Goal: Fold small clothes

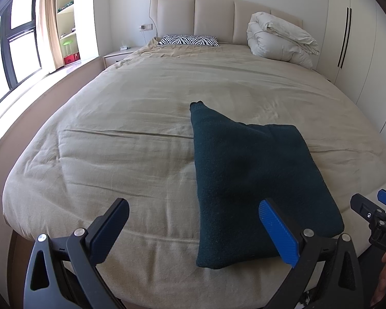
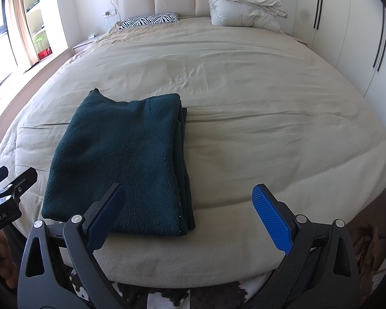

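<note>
A dark green sweater point(image 1: 252, 180) is seen lying folded on the beige bedcover point(image 1: 115, 154), near the foot edge of the bed. The left gripper point(image 1: 195, 231) is held with its jaws spread wide and nothing between them; the sweater lies ahead of it and toward its right finger, whose blue pad point(image 1: 278, 234) overlaps the garment's near right portion in the view, though contact cannot be told. The left finger of this claw is set over bare bedcover, apart from the sweater. The right gripper point(image 2: 190, 221) is likewise held wide and empty; from it, the sweater point(image 2: 121, 164) is found ahead and to the left, with the stacked layers of its right edge lying between the two fingers and its near corner just beyond the claw's left finger. The right finger's blue pad point(image 2: 270, 221) is placed over bare bedcover point(image 2: 270, 128), well clear of the garment. One narrow corner of the sweater is seen pointing away from both claws, toward the headboard. Far beyond the claws, a zebra-patterned pillow point(image 2: 149, 21) and a bundled white duvet point(image 2: 244, 7) are seen at the head of the bed.
</note>
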